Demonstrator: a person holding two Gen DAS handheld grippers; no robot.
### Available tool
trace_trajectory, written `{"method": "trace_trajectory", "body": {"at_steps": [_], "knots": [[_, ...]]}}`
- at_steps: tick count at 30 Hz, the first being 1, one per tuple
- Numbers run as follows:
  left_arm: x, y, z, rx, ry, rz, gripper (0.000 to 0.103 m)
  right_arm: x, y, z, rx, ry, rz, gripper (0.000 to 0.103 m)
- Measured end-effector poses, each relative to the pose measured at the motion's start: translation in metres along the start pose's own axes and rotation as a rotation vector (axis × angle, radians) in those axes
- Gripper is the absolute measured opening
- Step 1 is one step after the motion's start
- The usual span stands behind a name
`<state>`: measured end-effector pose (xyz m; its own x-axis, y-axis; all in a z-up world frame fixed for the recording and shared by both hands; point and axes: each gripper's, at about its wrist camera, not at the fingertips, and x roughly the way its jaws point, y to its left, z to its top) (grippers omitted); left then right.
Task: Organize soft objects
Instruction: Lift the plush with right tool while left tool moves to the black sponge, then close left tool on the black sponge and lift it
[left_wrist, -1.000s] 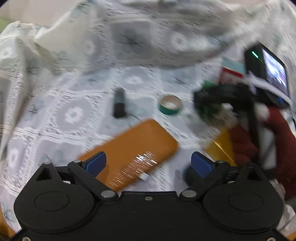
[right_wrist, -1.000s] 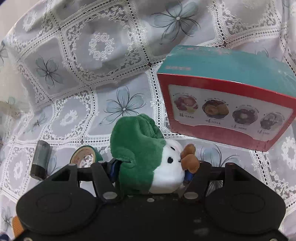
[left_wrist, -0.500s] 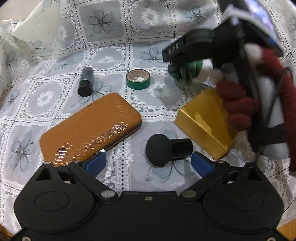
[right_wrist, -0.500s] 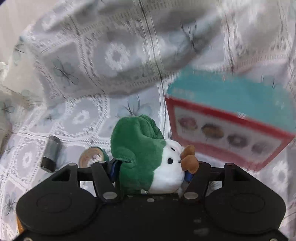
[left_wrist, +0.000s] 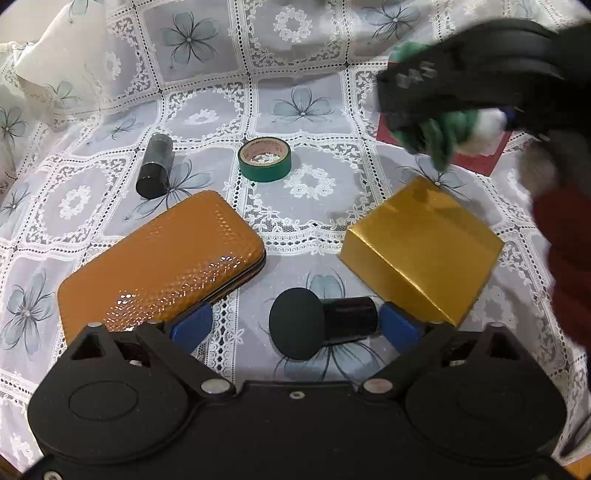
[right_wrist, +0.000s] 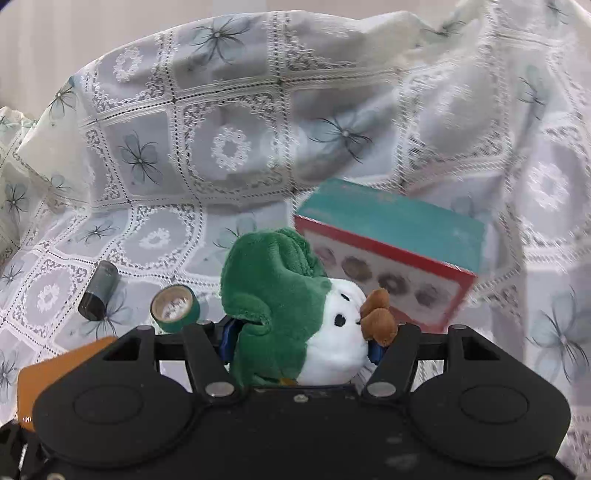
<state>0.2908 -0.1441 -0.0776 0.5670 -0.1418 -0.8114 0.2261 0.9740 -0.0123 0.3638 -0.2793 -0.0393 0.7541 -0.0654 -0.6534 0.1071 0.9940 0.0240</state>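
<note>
Jaws of the left gripper (left_wrist: 295, 326) stand wide apart and hold nothing; a small black mushroom-shaped knob (left_wrist: 317, 323) lies on the lace-covered bench (left_wrist: 303, 206) between the blue pads, with no clear contact. Further left of it lies a glossy orange quilted case (left_wrist: 159, 258), and beyond are a dark cylinder (left_wrist: 155, 165) and a green tape roll (left_wrist: 264, 158); to the right sits a gold cardboard box (left_wrist: 421, 247). On the right gripper (right_wrist: 299, 338), the jaws are closed on a green-and-white plush bird (right_wrist: 291, 314), lifted above the bench in front of a teal-and-red doughnut box (right_wrist: 391, 251). The plush looks light, soft and squashy: it probably compresses rather than slips, so a firm pinch across the fat middle of the body, as now, seems the safest hold.
</note>
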Motion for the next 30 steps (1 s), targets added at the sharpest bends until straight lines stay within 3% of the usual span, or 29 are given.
{"method": "trace_trajectory", "body": {"at_steps": [3,8,19,30], "knots": [[0.005,0.002,0.001,-0.014,0.024,-0.018,0.081,-0.01,-0.007,-0.009,0.032,-0.003,-0.007,0.062],[0.001,0.003,0.003,-0.02,0.012,-0.043,0.056,-0.031,-0.019,-0.024,0.108,0.002,0.001,0.062],[-0.043,0.024,-0.004,-0.036,-0.018,-0.083,0.055,-0.094,-0.011,-0.056,0.147,0.001,0.034,0.062],[-0.11,0.075,-0.056,-0.092,0.018,-0.091,0.055,-0.168,0.019,-0.108,0.116,0.042,0.083,0.062]]}}
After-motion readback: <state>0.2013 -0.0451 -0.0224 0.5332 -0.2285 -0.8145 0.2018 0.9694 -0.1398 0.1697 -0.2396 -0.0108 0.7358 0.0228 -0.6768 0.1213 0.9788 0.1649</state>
